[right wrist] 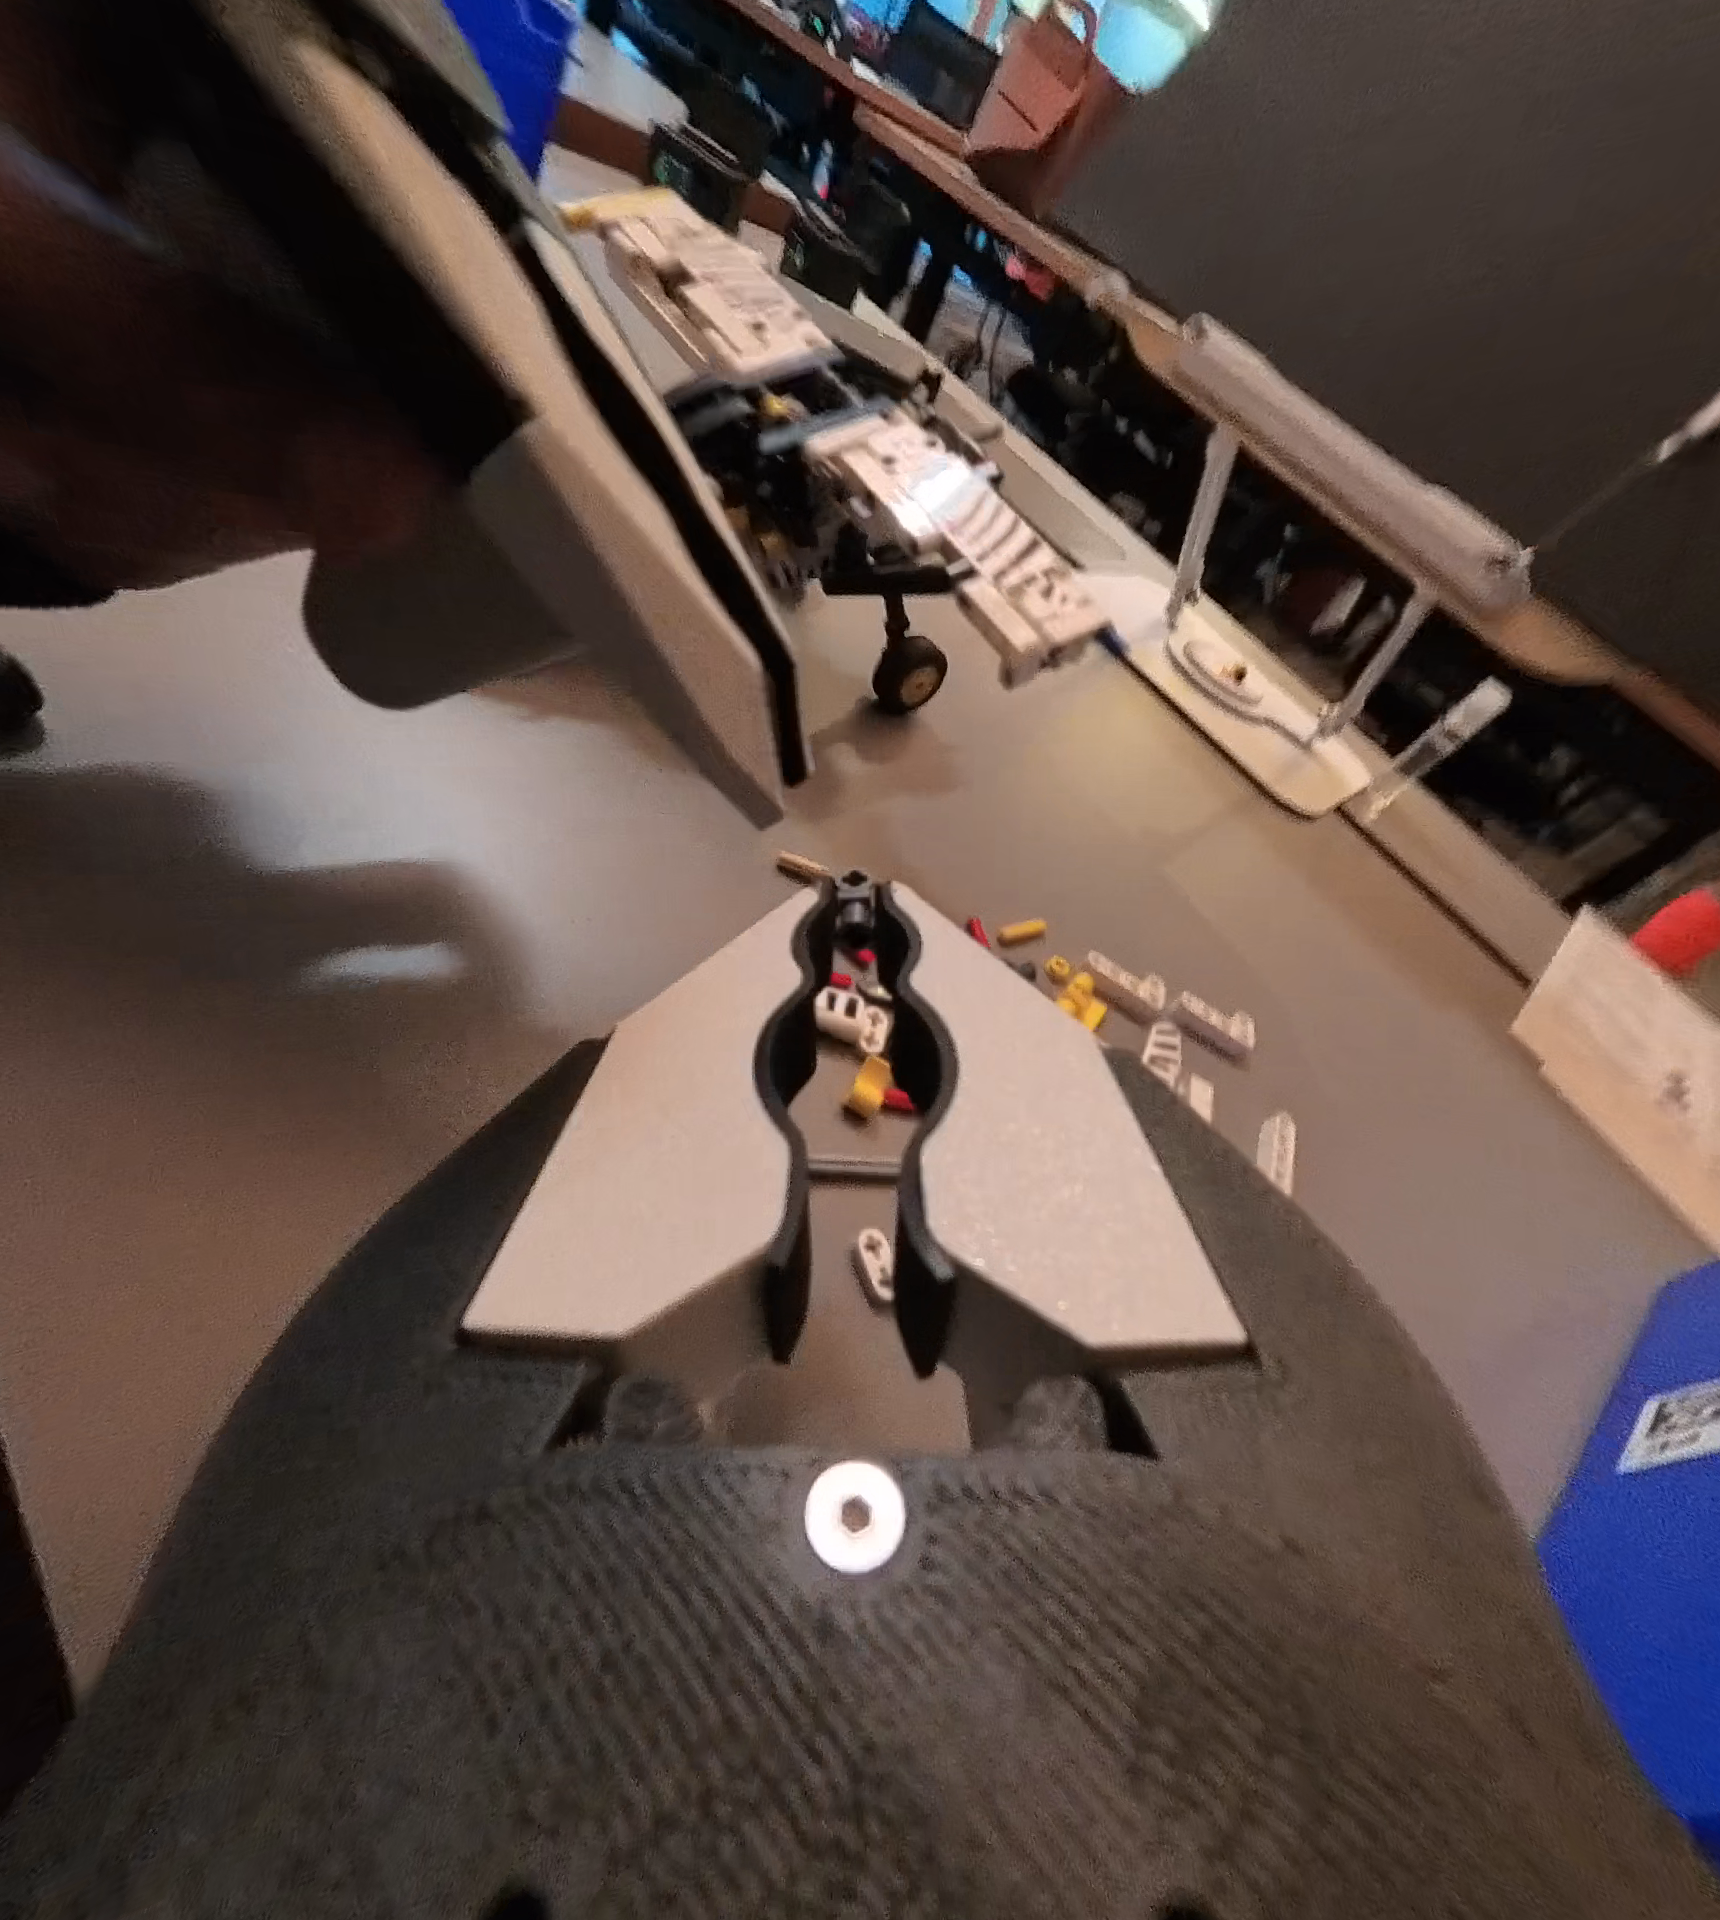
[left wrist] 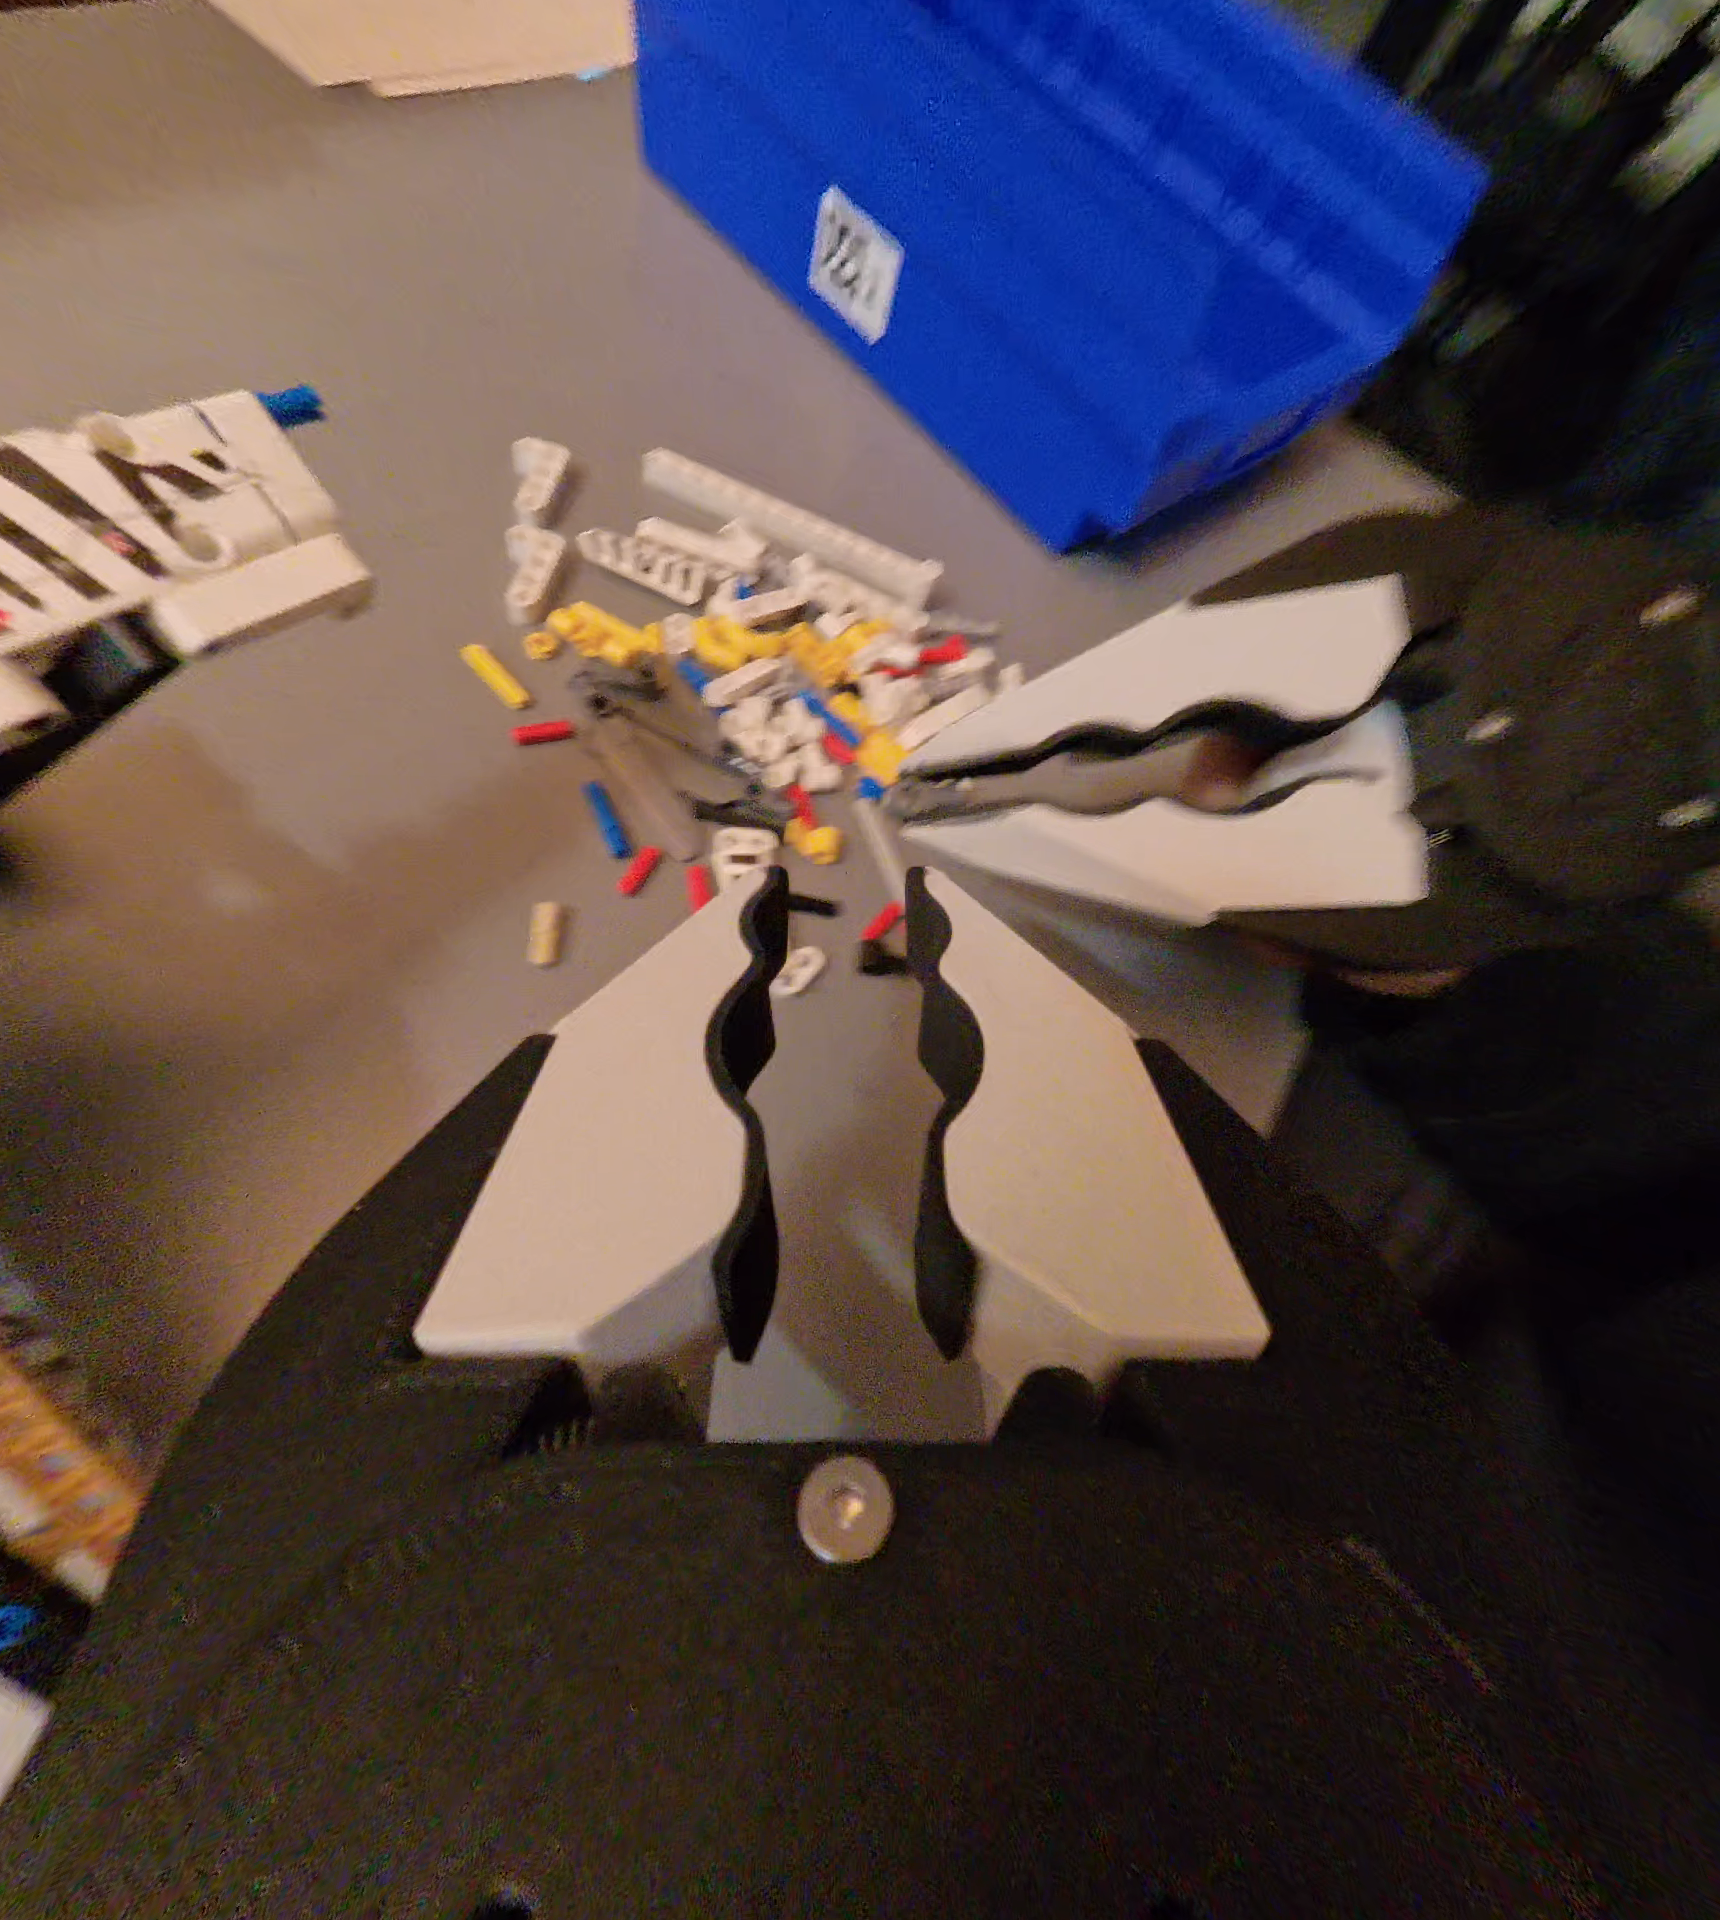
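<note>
Grey blur hides detail: your left gripper [left wrist: 845, 883] hangs spread over the brick pile [left wrist: 731, 665] (nothing between its pads), your right gripper [right wrist: 858, 894] pinches a small dark connector [right wrist: 856, 902], half hidden

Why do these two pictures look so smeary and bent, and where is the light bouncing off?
Left wrist view: motion blur smears the blue bin and the brick pile; the wide lens bends the edges. Right wrist view: the other gripper close to the lens is blurred and throws a soft shadow on the grey table, which shows pale glare; the far shelves tilt and curve.
</note>
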`<state>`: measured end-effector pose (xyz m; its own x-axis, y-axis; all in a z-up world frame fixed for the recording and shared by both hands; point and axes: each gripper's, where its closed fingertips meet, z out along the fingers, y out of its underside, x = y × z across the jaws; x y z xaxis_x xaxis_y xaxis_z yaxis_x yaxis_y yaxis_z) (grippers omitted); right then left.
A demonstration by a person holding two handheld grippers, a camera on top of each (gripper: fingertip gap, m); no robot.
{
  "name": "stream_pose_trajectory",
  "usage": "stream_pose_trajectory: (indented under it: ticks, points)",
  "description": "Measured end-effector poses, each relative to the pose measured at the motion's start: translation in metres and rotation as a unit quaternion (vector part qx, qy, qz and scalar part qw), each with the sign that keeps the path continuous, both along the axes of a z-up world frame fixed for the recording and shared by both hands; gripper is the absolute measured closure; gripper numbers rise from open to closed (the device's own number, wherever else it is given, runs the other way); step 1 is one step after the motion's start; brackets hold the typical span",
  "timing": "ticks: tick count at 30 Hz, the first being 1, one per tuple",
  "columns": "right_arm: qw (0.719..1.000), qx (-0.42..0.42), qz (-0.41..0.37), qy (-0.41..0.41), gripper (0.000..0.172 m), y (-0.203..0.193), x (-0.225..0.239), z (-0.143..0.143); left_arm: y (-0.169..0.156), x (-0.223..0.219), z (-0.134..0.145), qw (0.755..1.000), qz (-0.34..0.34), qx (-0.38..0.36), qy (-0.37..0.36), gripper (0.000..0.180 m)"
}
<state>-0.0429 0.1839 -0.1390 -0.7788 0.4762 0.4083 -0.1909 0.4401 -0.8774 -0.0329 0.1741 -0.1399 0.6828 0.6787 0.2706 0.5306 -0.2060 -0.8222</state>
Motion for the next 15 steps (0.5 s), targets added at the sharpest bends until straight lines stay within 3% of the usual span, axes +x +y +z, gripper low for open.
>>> stream_pose_trajectory:
  ticks: [4,8,15]
  points:
    - [0.999,-0.027,0.034,0.029,0.167,-0.005,0.012,0.011,0.011,0.013,0.023,0.985,-0.043,0.155,-0.059,0.155]
    - [0.994,-0.094,0.063,0.013,0.167,-0.001,0.019,0.029,0.011,0.019,0.042,0.947,-0.067,0.286,-0.128,0.151]
    - [0.979,-0.145,0.115,0.083,0.167,0.001,0.041,0.054,0.020,0.031,0.048,0.912,-0.106,0.354,-0.179,0.148]
